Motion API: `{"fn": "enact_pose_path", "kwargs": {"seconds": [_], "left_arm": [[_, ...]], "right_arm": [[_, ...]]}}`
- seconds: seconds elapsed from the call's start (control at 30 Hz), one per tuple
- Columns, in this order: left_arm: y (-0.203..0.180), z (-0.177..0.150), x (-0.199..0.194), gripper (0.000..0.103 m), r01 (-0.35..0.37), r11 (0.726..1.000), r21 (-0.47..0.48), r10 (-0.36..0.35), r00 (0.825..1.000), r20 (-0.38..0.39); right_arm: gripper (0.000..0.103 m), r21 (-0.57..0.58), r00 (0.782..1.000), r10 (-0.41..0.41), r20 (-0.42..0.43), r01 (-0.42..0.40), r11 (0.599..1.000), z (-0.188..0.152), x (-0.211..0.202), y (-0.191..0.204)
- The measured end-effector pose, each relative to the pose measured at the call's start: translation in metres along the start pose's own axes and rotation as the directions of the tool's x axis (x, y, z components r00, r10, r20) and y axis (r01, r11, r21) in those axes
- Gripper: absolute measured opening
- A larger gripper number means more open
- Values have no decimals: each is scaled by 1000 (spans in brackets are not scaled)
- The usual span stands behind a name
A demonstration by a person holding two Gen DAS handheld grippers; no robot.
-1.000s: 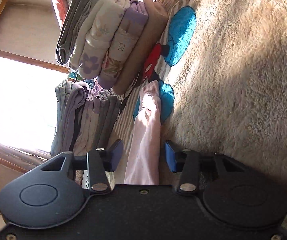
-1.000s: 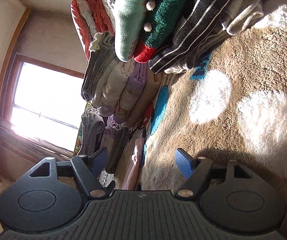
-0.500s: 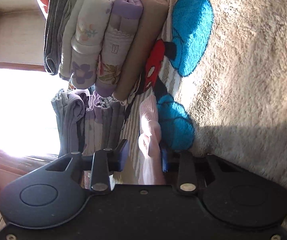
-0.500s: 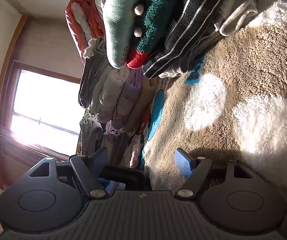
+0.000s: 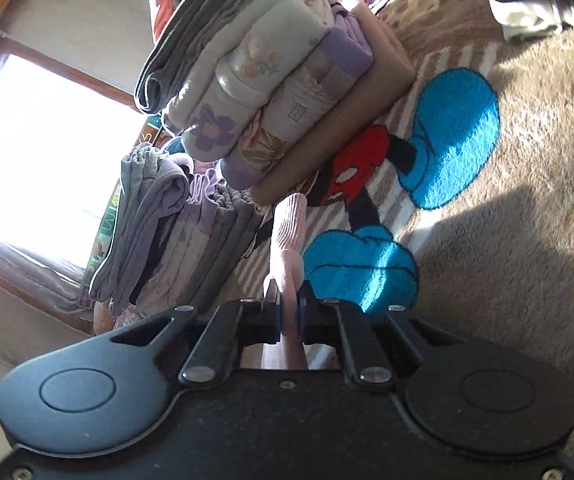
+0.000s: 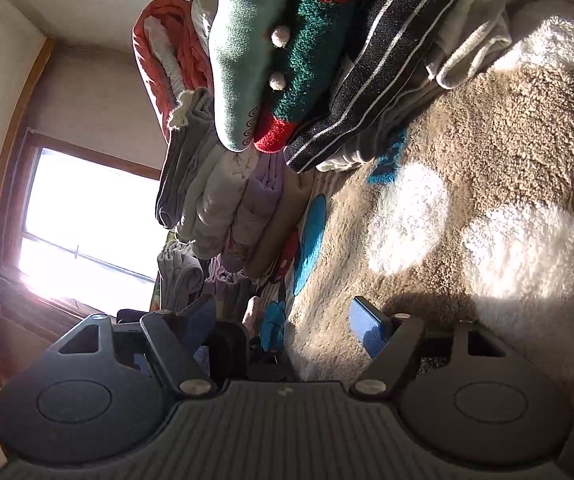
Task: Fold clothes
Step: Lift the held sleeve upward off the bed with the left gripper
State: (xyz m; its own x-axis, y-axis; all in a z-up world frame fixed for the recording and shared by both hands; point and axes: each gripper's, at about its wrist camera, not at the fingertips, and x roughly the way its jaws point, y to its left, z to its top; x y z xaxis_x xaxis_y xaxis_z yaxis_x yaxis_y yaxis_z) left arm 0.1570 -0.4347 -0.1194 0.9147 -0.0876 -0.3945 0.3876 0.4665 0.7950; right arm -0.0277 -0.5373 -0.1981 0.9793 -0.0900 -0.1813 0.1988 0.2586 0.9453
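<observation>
A: Plush tan blanket (image 5: 527,160) with cartoon print; sunlit window (image 5: 27,152) behind; folded stacks (image 5: 271,92) along the far edge

B: Location of task item?

A: Pink sock (image 5: 289,236), lying on the blanket just beside the lower stack (image 5: 191,240). Near end pinched in left gripper (image 5: 289,308), jaws just closed onto it, pads pressing the fabric

B: Long axis, heading?

A: Runs straight ahead from the left gripper, in line with its fingers; far cuff end toward the folded stacks, slightly raised

B: Right gripper (image 6: 283,320)?

A: Jaws apart, nothing between, farther from the sock. Left nearer. Probable next: fold far end back along that axis
</observation>
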Motion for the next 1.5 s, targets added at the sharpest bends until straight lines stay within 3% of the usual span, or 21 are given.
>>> {"fn": "enact_pose_path", "kwargs": {"seconds": [0.07,0.13,0.23,0.3,0.4,0.6,0.67,0.9,1.3,1.43,1.5], "left_arm": [[32,-4,-15,7,72,986,-153,-68,997,27],[63,-12,-27,7,138,950,-280,-123,990,69],[111,-33,-45,7,208,879,-428,-167,977,130],[138,-47,-51,7,252,826,-504,-197,967,162],[181,-76,-53,7,326,730,-600,-229,945,233],[235,-117,-54,7,361,614,-702,-244,933,266],[247,-128,-56,7,363,588,-722,-241,932,272],[277,-167,-68,7,363,559,-746,-216,932,291],[311,-241,-75,7,400,473,-785,-169,916,364],[317,-266,-72,7,413,431,-802,-149,910,387],[321,-280,-68,7,422,403,-812,-143,906,399]], "right_arm": [[73,-14,1000,-6,9,6,1000,-2,-2,1],[73,-44,1000,-18,13,18,999,-4,-4,4],[75,-132,1000,-23,-20,20,991,-16,-1,17],[75,-254,997,-13,-82,-8,967,-31,3,36],[75,-454,980,3,-198,-95,886,-67,13,73],[75,-710,934,-66,-352,-220,669,-154,30,120],[74,-759,920,-96,-379,-250,600,-183,35,132],[72,-861,903,-210,-374,-254,441,-246,47,144],[61,-939,926,-253,-281,-211,271,-287,42,145],[61,-952,944,-225,-241,-185,242,-290,34,148],[61,-962,942,-240,-233,-186,200,-298,35,146]]}}
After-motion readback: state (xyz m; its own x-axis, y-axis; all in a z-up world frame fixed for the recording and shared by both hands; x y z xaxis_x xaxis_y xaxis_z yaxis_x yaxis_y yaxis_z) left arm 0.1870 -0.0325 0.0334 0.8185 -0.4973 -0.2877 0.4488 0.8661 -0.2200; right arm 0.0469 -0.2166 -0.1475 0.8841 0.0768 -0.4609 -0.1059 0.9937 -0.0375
